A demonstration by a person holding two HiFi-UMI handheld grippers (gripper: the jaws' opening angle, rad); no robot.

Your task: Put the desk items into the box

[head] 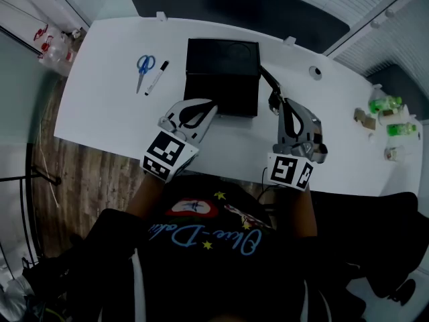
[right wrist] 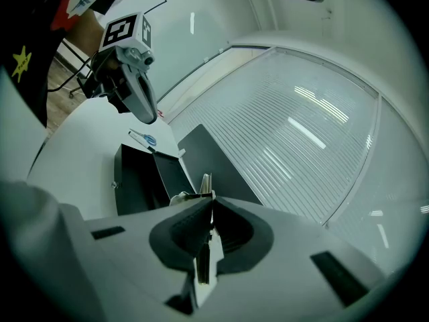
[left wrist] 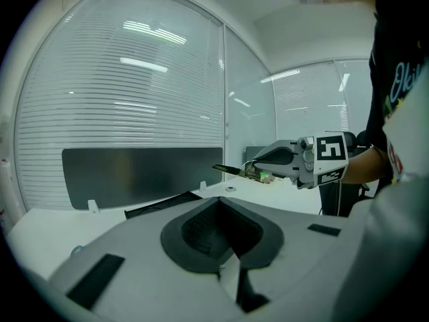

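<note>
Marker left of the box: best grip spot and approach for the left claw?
Mid-barrel, from straight above, jaws across the white barrel. The marker lies flat on the table, so only its long sides are open. The scissors lie close on its left, so there is likely little room on that side.

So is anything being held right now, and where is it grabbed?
The right gripper pinches a thin dark stick, maybe a pen, by its near end. The left gripper holds nothing.

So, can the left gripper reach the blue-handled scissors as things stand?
Probably yes: the blue-handled scissors lie on the white desk left of the black box, nothing between them and the left gripper, whose jaws are together and empty.
</note>
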